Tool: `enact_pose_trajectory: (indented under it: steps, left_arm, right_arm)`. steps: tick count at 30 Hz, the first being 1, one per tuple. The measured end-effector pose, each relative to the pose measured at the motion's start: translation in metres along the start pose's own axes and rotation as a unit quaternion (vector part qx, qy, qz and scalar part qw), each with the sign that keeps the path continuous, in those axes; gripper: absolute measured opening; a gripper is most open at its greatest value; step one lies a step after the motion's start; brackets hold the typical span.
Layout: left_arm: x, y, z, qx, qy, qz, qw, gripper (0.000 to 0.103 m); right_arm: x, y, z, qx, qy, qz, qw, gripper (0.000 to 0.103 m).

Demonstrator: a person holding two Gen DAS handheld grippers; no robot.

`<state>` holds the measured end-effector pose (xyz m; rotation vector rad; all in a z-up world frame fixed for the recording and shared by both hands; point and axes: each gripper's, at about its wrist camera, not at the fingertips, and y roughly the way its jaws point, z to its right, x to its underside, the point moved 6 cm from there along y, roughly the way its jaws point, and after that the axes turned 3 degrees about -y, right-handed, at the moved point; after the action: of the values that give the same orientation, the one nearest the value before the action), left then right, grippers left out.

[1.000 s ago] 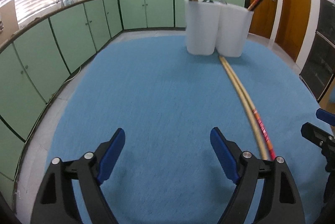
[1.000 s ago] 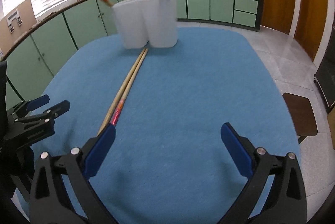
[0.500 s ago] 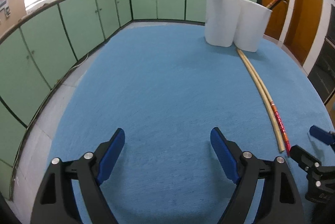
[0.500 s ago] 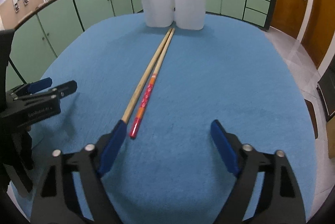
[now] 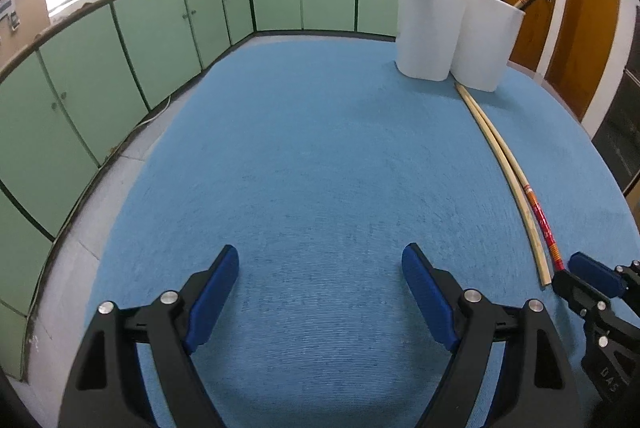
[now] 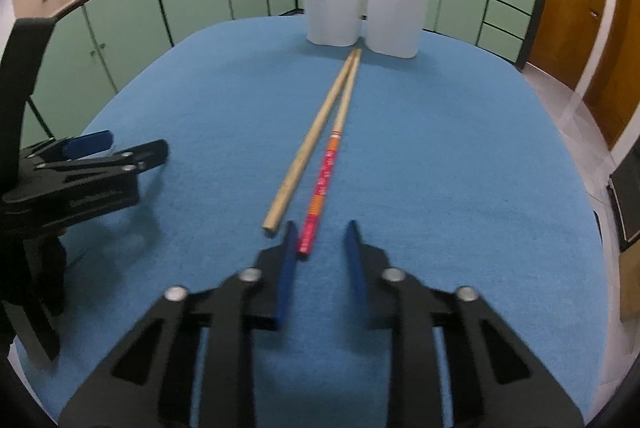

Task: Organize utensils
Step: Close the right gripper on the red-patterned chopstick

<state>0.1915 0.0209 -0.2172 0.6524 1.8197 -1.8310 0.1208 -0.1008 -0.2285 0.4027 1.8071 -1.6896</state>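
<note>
A: Two chopsticks lie side by side on the blue cloth, a plain wooden chopstick [image 6: 316, 136] on the left and a red-patterned chopstick [image 6: 325, 184] on the right, both running from your right gripper [image 6: 319, 234] away to the white holder [image 6: 362, 2].

B: How do my jaws stand?

A: Your right gripper's blue fingers [image 6: 286, 268] stand narrowly parted with nothing pinched between them. The red-patterned chopstick's near tip sits just ahead of that gap, close against the left finger; the wooden one ends just outside it, to the left. Your left gripper [image 5: 320, 270] is spread wide above bare cloth, holding nothing.

B: Where is my room?

A: To your right the blue cloth [image 6: 460, 168] runs bare out to its rounded edge, with tiled floor past it. To your left, your other gripper [image 6: 116, 150] hovers near that edge of the cloth, well apart from the chopsticks. From the left wrist view, bare cloth [image 5: 320, 148] stretches ahead and to the left as far as the rim, and the chopsticks [image 5: 516, 188] lie off to its right, their near ends beside your right gripper's fingertip [image 5: 592, 274].

B: And the far end?

A: The holder's two white cups touch each other near the far edge, each with chopsticks standing tilted inside. The far tips of the lying pair reach almost to the holder's base.
</note>
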Motion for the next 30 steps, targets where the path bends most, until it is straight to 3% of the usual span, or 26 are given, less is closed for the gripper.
enact_pose_trajectory:
  steps: [2,7,14,20,25,30]
  left_arm:
    - [0.001,0.0,0.001,-0.001,0.003,0.0,1.0,0.082]
    - [0.001,-0.001,0.006,-0.004,0.014,0.002,0.9999,0.082]
    - [0.002,-0.016,0.024,0.027,0.009,0.023,0.9993,0.081]
    - [0.005,-0.025,0.047,0.054,0.007,0.028,0.9981,0.079]
    - [0.01,-0.023,0.067,0.079,0.003,0.012,0.9968,0.077]
    - [0.015,-0.017,0.082,0.082,0.009,-0.005,0.9966,0.069]
  right_arm:
    - [-0.001,0.001,0.002,-0.005,0.006,0.0,1.0,0.007]
    - [0.002,-0.002,0.018,-0.017,0.042,0.002,0.999,0.005]
    - [0.013,-0.009,0.067,0.025,0.09,0.003,0.996,0.005]
    - [0.017,-0.01,0.098,0.053,0.091,-0.001,0.994,0.005]
    - [0.019,-0.008,0.113,0.051,0.1,-0.002,0.994,0.005]
    - [0.02,-0.01,0.113,0.046,0.1,-0.001,0.994,0.005]
